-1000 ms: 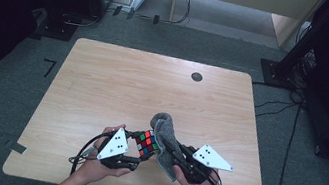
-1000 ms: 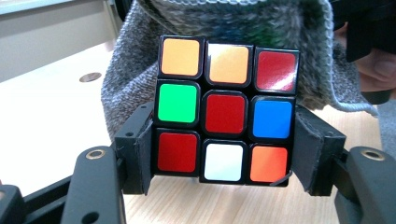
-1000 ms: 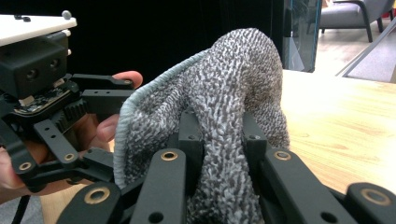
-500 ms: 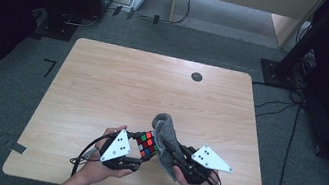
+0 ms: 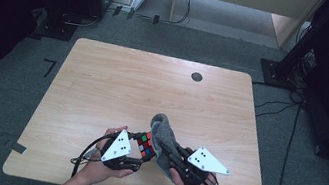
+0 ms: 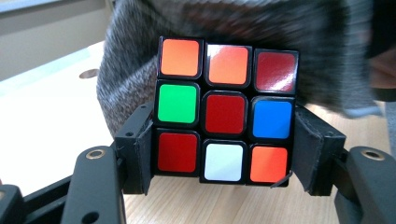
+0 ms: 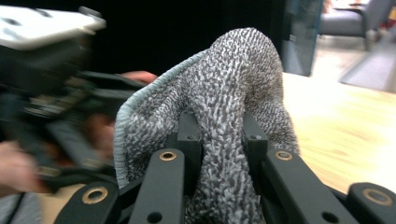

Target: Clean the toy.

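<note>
While the left gripper (image 5: pixel 138 150) clamps the puzzle cube (image 6: pixel 226 109) by two opposite sides, the right gripper (image 5: pixel 169 150) pinches a grey cloth (image 7: pixel 224 107) (knitted, pale-edged) just beside the cube, both above the table (image 5: pixel 118 85), well short of its dark round grommet (image 5: pixel 196 76).

The bench (image 5: pixel 118 85) is light wood with rounded corners, and a small dark round grommet (image 5: pixel 197 76) sits near its far edge. Grey carpet (image 5: pixel 22 84) lies around it (with strips of tape (image 5: pixel 18 147) stuck by the near corners). A black cable (image 5: pixel 289 144) trails along the floor at the right.
</note>
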`<state>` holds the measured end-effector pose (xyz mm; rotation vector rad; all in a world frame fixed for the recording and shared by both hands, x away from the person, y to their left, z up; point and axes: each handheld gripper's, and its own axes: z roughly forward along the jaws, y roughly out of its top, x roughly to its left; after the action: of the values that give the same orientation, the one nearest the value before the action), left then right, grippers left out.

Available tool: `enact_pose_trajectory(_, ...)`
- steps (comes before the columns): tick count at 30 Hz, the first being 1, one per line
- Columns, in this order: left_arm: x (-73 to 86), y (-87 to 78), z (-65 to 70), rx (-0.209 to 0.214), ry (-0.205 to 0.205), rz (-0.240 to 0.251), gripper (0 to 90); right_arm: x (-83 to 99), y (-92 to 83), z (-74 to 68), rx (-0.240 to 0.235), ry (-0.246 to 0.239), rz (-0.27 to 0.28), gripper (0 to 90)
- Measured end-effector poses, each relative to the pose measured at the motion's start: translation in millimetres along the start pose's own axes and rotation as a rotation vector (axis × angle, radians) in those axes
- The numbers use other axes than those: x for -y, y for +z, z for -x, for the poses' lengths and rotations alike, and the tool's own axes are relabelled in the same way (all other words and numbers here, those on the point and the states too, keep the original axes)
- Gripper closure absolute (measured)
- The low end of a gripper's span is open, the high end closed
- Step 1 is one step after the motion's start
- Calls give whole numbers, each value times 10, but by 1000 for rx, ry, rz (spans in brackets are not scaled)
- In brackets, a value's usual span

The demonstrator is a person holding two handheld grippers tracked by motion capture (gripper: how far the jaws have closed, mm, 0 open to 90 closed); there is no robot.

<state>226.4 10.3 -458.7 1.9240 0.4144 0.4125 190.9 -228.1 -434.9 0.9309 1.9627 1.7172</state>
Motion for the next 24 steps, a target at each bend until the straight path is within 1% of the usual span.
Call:
enact_pose_trajectory(1, 4, 11, 14, -2, 9, -7, 346, -17, 9, -52, -28, -16, 5, 763)
enact_pose_trajectory(2, 4, 13, 28, -1, 10, -4, 346, -32, 18, -100, -39, -38, 5, 763)
enact_pose_trajectory(3, -3, 7, 32, 0, 12, 0, 347, -45, 22, -129, -30, -57, 1, 763)
enact_pose_trajectory(4, -13, -7, 33, 4, 10, 10, 347, -54, 18, -127, -26, -59, 4, 763)
enact_pose_trajectory(5, -23, -24, 28, 8, 9, 22, 347, -55, 10, -98, -30, -40, 15, 763)
enact_pose_trajectory(6, -31, -45, 24, 14, 5, 38, 347, -48, -2, -49, -23, -20, 23, 764)
enact_pose_trajectory(7, -38, -63, 17, 14, 4, 47, 347, -34, -12, 7, 8, -7, 20, 765)
enact_pose_trajectory(8, -43, -74, 11, 13, 2, 51, 346, -13, -22, 67, 28, 8, 17, 765)
enact_pose_trajectory(9, -43, -75, 4, 11, 2, 49, 346, 8, -30, 113, 39, 23, 14, 765)
enact_pose_trajectory(10, -40, -71, 3, 11, 3, 44, 346, 23, -35, 140, 37, 33, 10, 765)
enact_pose_trajectory(11, -35, -56, 9, 6, 7, 37, 346, 23, -33, 132, 38, 33, 7, 765)
enact_pose_trajectory(12, -29, -36, 18, 1, 15, 23, 346, 15, -26, 97, 41, 19, 2, 764)
enact_pose_trajectory(13, -17, -9, 29, -1, 27, 1, 346, 3, -11, 46, 32, 1, 2, 764)
enact_pose_trajectory(14, -7, 1, 34, 1, 30, -5, 346, -12, 10, -26, 5, -10, 4, 764)
enact_pose_trajectory(15, 4, 5, 32, 2, 31, -5, 346, -20, 21, -65, -6, -20, 5, 764)
enact_pose_trajectory(16, 7, -1, 24, 4, 26, -1, 346, -26, 34, -101, -6, -41, 7, 765)
enact_pose_trajectory(17, 4, -16, 15, 8, 20, 7, 346, -29, 41, -112, 3, -56, 8, 765)
enact_pose_trajectory(19, -8, -57, -6, 17, 7, 37, 346, -18, 35, -52, -5, -21, 25, 766)
enact_pose_trajectory(22, -15, -134, -39, 45, -12, 98, 345, 18, 4, 96, 36, 25, 25, 766)
enact_pose_trajectory(24, -22, -159, -52, 56, -20, 119, 346, 16, -21, 133, 37, 48, 32, 766)
